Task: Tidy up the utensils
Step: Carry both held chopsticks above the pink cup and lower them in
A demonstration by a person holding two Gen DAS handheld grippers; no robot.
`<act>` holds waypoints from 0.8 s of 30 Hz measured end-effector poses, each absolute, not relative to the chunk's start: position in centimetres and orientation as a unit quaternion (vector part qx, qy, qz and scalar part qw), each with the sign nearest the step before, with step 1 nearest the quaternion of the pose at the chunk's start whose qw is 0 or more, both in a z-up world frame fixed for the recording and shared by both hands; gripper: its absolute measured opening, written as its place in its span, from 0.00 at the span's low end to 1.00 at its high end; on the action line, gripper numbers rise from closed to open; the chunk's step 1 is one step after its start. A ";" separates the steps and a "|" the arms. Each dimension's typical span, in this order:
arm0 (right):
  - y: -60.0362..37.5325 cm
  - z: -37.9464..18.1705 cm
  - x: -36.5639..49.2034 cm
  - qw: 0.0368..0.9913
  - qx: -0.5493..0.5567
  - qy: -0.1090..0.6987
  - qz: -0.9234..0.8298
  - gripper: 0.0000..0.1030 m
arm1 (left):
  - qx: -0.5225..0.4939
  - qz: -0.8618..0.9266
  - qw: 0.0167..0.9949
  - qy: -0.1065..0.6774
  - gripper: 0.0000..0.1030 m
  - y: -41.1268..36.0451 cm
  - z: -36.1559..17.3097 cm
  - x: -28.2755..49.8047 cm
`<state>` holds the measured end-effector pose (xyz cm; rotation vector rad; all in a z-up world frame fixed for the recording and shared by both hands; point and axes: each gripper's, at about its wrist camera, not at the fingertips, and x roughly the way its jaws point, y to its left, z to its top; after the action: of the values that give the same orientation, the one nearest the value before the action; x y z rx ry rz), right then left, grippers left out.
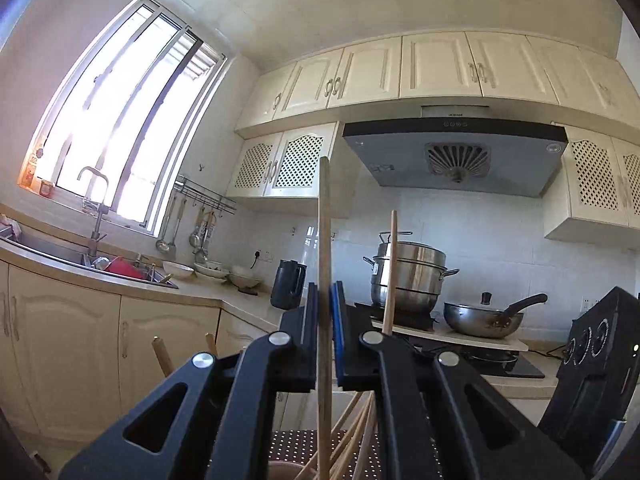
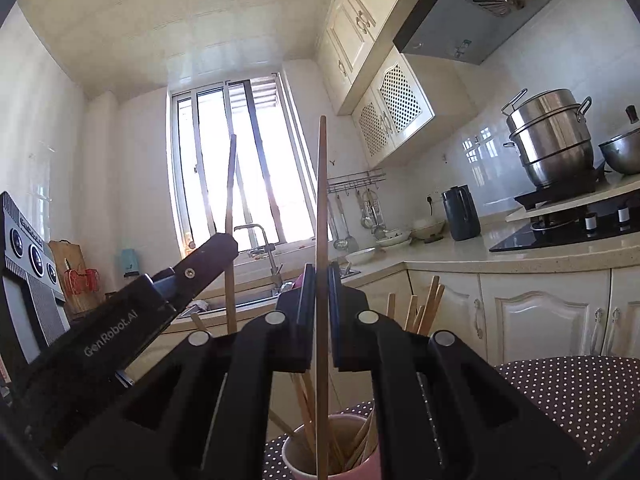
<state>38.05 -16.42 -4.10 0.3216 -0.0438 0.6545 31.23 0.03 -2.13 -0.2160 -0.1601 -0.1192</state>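
right wrist view: 1 wooden chopstick stands upright, clamped between the closed pads of the right gripper, its lower end reaching down into the pink cup just below the fingers, among other chopsticks. to that gripper's left, the left gripper is clamped on a second chopstick, also upright. the cup sits on a dotted cloth. to do this well, i'd keep each stick vertical and over the cup's mouth, lower it until the tip is well inside, then let go, 1 at a time, so neither knocks the cup.
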 end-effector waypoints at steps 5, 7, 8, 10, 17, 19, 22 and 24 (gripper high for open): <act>-16.1 -4.8 39.2 0.931 0.168 -0.025 0.324 0.07 | -0.108 -0.046 0.990 -0.075 0.07 0.2 -3.2 32.8; -16.0 -5.3 39.5 0.931 0.167 -0.019 0.325 0.07 | -0.107 -0.041 0.991 -0.068 0.07 0.3 -3.7 33.2; -16.0 -5.6 39.6 0.930 0.166 -0.015 0.327 0.07 | -0.105 -0.042 0.992 -0.063 0.07 0.3 -4.0 33.4; -15.9 -6.0 39.7 0.931 0.163 -0.006 0.327 0.07 | -0.102 -0.041 0.993 -0.053 0.07 0.3 -4.6 33.6; -15.7 -7.1 38.5 0.932 0.134 0.015 0.336 0.07 | -0.092 -0.034 0.995 -0.037 0.07 0.6 -5.8 33.0; -15.7 -7.2 38.3 0.934 0.127 0.017 0.335 0.07 | -0.102 -0.034 0.993 -0.039 0.07 1.0 -5.4 32.9; -15.8 -7.5 38.2 0.934 0.127 0.025 0.334 0.07 | -0.103 -0.026 0.992 -0.069 0.07 1.1 -4.6 32.2; -15.8 -7.8 38.0 0.934 0.124 0.027 0.335 0.07 | -0.108 -0.026 0.990 -0.082 0.07 1.1 -4.1 32.3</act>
<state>38.01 -15.84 -7.78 0.2544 0.0548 0.6856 32.26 1.11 -4.06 -0.2169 -0.1655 -0.0515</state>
